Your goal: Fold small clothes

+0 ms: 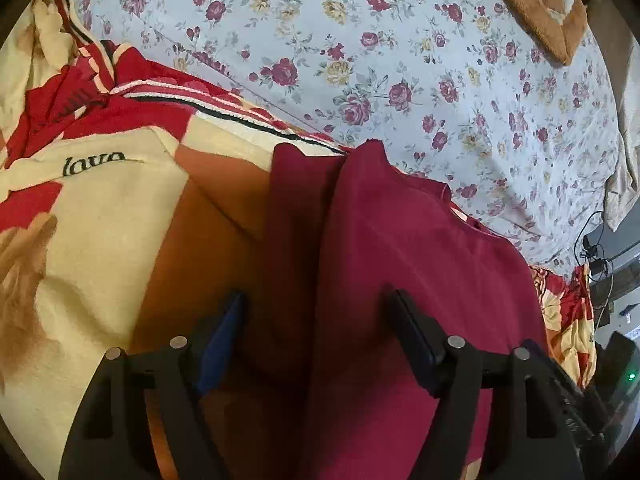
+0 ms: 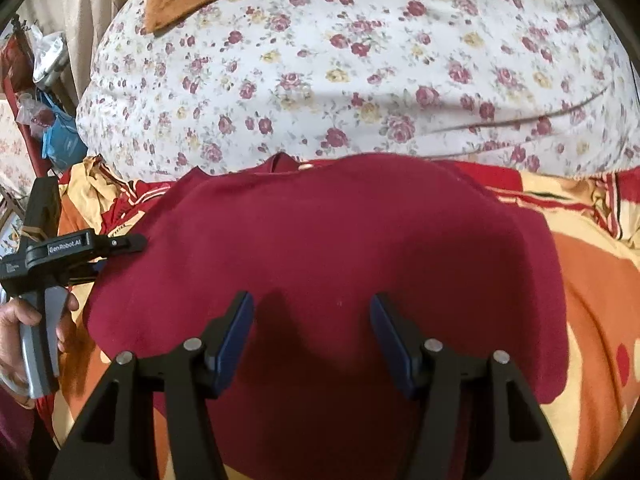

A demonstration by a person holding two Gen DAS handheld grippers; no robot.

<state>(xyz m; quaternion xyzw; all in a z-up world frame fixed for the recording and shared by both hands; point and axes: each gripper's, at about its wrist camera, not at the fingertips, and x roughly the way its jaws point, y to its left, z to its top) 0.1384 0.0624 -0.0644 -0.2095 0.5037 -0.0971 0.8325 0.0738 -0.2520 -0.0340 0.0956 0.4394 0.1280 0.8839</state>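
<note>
A dark red garment lies spread on a cream, orange and red blanket on the bed. In the left wrist view the garment fills the lower right, with a raised fold along its left edge. My left gripper is open, its fingers straddling that left edge just above the cloth. It also shows in the right wrist view at the garment's left edge, held by a hand. My right gripper is open and empty, over the garment's near part.
The blanket with the word "love" lies left of the garment. A floral bedsheet covers the bed beyond. An orange folded cloth sits at the far corner. Cables and a device lie off the bed's right. Bags hang at left.
</note>
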